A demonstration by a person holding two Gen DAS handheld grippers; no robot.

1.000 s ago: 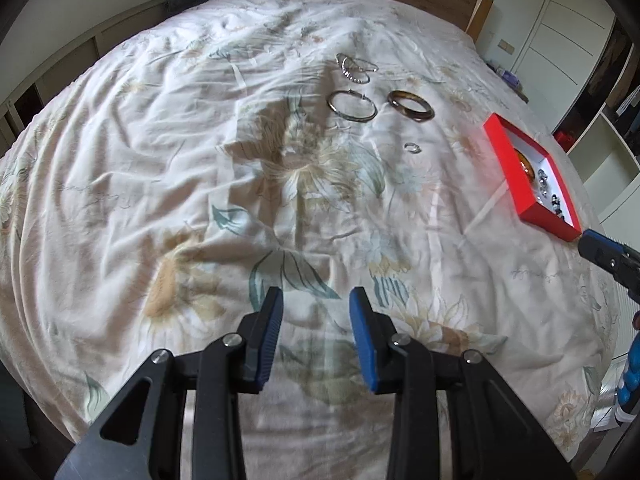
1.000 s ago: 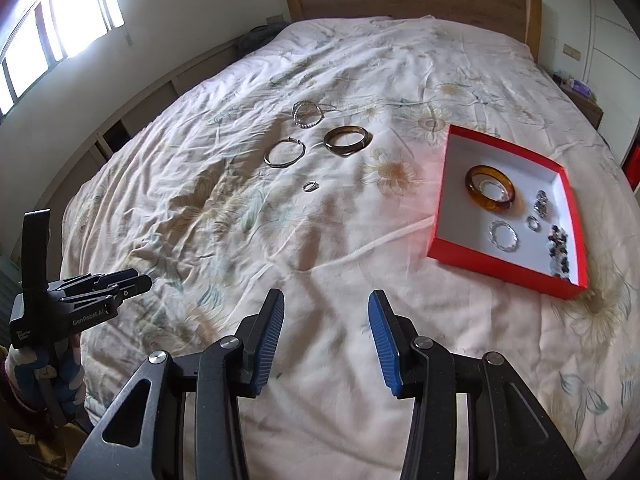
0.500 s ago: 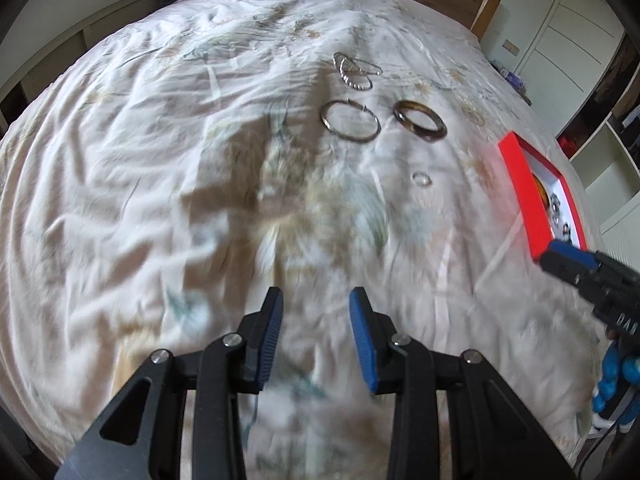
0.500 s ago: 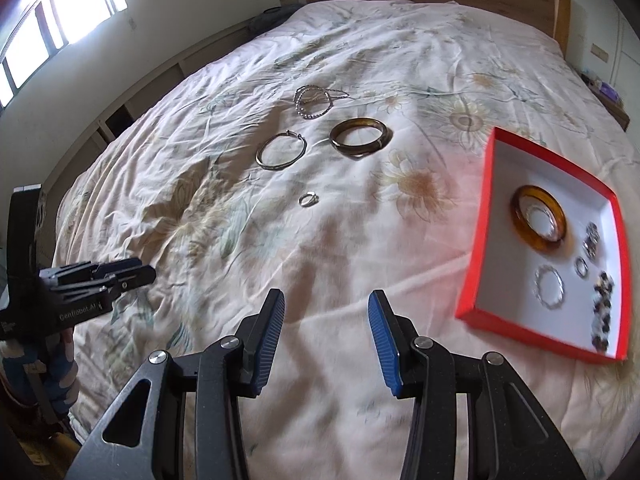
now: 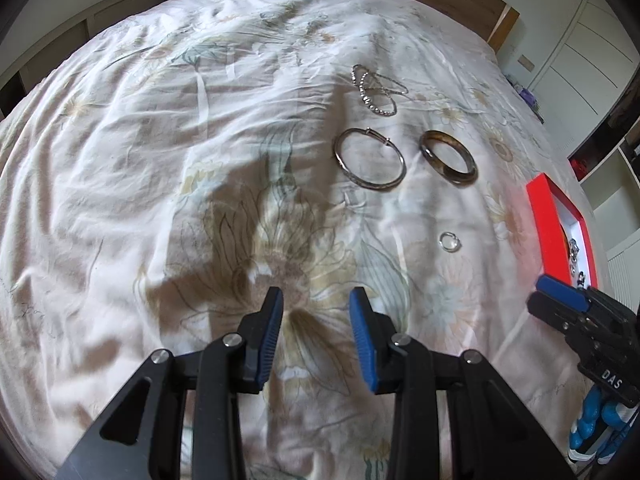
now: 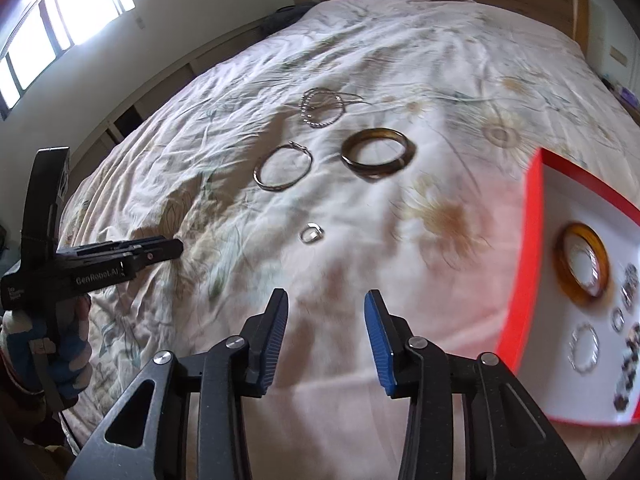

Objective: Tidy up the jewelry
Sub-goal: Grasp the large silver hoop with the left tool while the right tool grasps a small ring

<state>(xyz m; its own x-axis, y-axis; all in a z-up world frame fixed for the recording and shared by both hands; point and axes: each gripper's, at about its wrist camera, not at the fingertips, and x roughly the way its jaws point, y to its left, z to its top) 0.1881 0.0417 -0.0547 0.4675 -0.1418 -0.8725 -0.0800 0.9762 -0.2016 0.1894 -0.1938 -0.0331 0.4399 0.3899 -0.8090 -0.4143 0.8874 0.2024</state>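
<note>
Small silver ring [image 6: 311,234]: lies flat, loose on bedspread [image 6: 400,80].
Just ahead-left of right gripper [image 6: 326,332]; farther ahead-right of left gripper [image 5: 316,330]. Both agape, empty.

Red box [image 6: 532,264]; amber bangle [image 6: 582,270]; pale floral bedspread [image 5: 160,140]; blue-padded fingers [image 6: 376,340].

The red cardboard box with a white inside [image 6: 532,240] ran off the right edge of the right wrist view and was smeared by motion blur. The small dark beaded pieces [image 6: 630,364] in it were too blurred to identify. In the left wrist view only its near red wall [image 5: 554,224] showed.
</note>
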